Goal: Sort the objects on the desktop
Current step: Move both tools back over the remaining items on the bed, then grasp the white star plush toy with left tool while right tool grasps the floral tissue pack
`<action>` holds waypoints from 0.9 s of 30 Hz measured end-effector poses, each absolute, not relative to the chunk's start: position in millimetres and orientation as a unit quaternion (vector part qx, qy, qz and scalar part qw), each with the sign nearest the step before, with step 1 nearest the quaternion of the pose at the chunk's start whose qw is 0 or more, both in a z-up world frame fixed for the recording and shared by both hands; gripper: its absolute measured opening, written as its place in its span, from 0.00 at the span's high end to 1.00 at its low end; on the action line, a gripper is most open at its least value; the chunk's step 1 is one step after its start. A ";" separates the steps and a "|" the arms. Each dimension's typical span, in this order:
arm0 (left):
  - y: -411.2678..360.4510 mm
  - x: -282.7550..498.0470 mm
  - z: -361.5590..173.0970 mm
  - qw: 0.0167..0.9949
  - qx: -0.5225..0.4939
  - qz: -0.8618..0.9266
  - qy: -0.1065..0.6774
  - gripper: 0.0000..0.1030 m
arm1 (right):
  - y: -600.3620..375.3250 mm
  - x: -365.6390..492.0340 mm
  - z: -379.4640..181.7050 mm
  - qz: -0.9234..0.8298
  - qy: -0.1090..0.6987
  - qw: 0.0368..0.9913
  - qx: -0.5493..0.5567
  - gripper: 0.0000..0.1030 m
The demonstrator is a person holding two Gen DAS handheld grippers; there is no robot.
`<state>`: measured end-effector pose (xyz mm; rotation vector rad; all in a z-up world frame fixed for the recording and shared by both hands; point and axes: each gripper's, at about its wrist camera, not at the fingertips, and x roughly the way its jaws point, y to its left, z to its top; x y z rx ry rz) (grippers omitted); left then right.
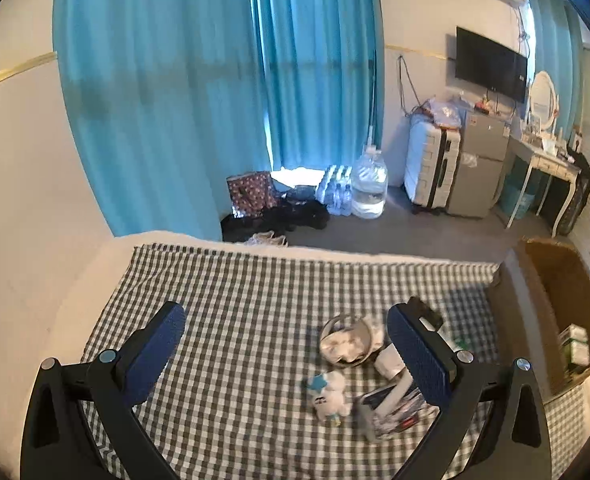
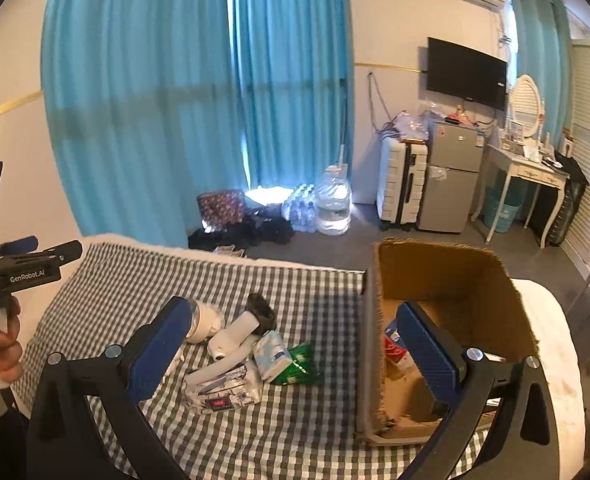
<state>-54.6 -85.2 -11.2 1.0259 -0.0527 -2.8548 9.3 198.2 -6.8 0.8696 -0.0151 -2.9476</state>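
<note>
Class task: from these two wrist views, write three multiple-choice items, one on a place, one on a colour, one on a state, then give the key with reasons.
1. Where does the cardboard box stand?
A. right of the clutter on the checked cloth
B. on the floor by the curtains
C. on the fridge

2. What colour are the curtains?
A. red
B. turquoise
C. grey

3. How is the right hand-held gripper?
A. shut on a packet
B. shut, empty
C. open, empty

Key: 1 A, it sits beside the cloth's right edge; 2 B, turquoise in both views; 3 C, fingers wide apart, holding nothing.
</note>
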 end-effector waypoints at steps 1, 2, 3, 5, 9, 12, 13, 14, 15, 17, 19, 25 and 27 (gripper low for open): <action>-86.2 -58.0 -19.8 0.046 0.347 -0.937 -0.019 0.00 | 195.9 7.2 -12.4 -0.957 -0.005 0.036 0.287 0.00; -87.0 -61.1 -27.3 0.039 0.356 -0.933 -0.019 0.00 | 193.8 4.2 -19.9 -0.955 -0.008 0.040 0.293 0.00; -88.7 -64.5 -38.2 0.031 0.369 -0.929 -0.013 0.00 | 193.2 2.1 -25.5 -0.953 -0.010 0.044 0.298 0.00; -92.6 -66.3 -54.4 0.034 0.376 -0.926 -0.002 0.00 | 190.0 -5.6 -40.2 -0.949 -0.016 0.050 0.312 0.00; -93.5 -63.6 -81.1 0.059 0.358 -0.932 -0.009 0.00 | 180.5 -16.9 -69.4 -0.940 -0.019 0.065 0.336 0.00; -94.7 -67.5 -98.8 0.072 0.355 -0.932 -0.026 0.00 | 172.6 -26.3 -87.8 -0.933 -0.016 0.072 0.353 0.00; -95.0 -69.0 -104.3 0.072 0.361 -0.929 -0.026 0.00 | 170.1 -29.4 -93.6 -0.930 -0.014 0.074 0.359 0.00; -95.8 -70.7 -110.3 0.067 0.369 -0.927 -0.023 0.00 | 167.8 -32.0 -98.9 -0.928 -0.013 0.076 0.364 0.00; -97.4 -72.8 -117.5 0.060 0.378 -0.924 -0.016 0.00 | 165.0 -34.4 -105.2 -0.926 -0.011 0.078 0.370 0.00; -100.8 -75.2 -128.5 0.052 0.391 -0.919 0.000 0.00 | 160.7 -37.8 -112.9 -0.923 -0.009 0.082 0.376 0.00; -101.3 -75.6 -134.4 0.050 0.396 -0.917 0.011 0.00 | 158.2 -40.6 -120.0 -0.922 -0.010 0.085 0.379 0.00; -90.7 -81.3 -158.8 0.033 0.423 -0.906 0.008 0.00 | 147.9 -49.6 -144.9 -0.911 -0.028 0.106 0.397 0.00; -85.1 -83.5 -167.3 0.029 0.428 -0.903 0.000 0.00 | 139.7 -51.7 -155.1 -0.907 -0.021 0.114 0.405 0.00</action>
